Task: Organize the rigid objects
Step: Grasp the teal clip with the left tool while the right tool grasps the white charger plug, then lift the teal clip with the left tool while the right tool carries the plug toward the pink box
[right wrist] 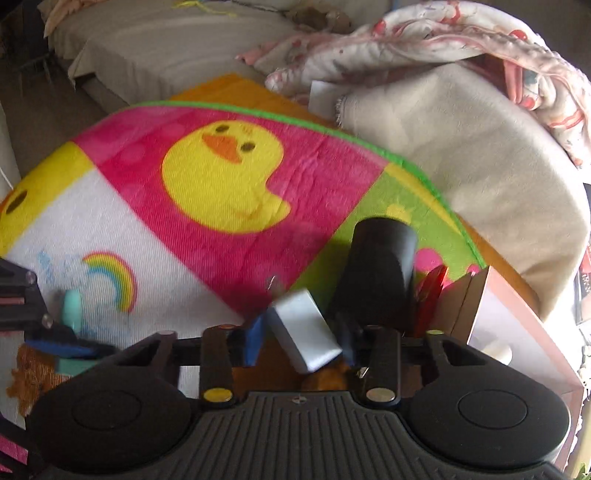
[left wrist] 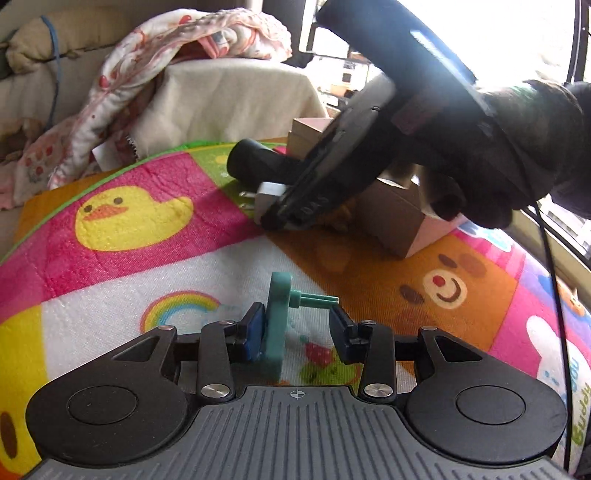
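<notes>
In the left wrist view my left gripper (left wrist: 297,325) is shut on a teal plug-shaped piece (left wrist: 275,325). One blue pad lies on its flat plate and the other on the tips of its prongs, just above the colourful mat (left wrist: 110,280). Farther back, a gloved hand (left wrist: 517,155) holds my right gripper (left wrist: 273,218) down at the mat. A white plug adapter (left wrist: 267,192) with metal prongs sits in its jaws. The right wrist view shows that white adapter (right wrist: 306,332) tilted between the blue pads of the right gripper (right wrist: 301,341), which is shut on it.
A black cylinder (right wrist: 380,273) lies just beyond the adapter. An open cardboard box (right wrist: 517,332) stands to its right with a red item (right wrist: 430,295) beside it. A beige cushion (right wrist: 461,155) and a patterned blanket (right wrist: 443,33) border the mat's far edge. A cable (left wrist: 554,280) hangs at right.
</notes>
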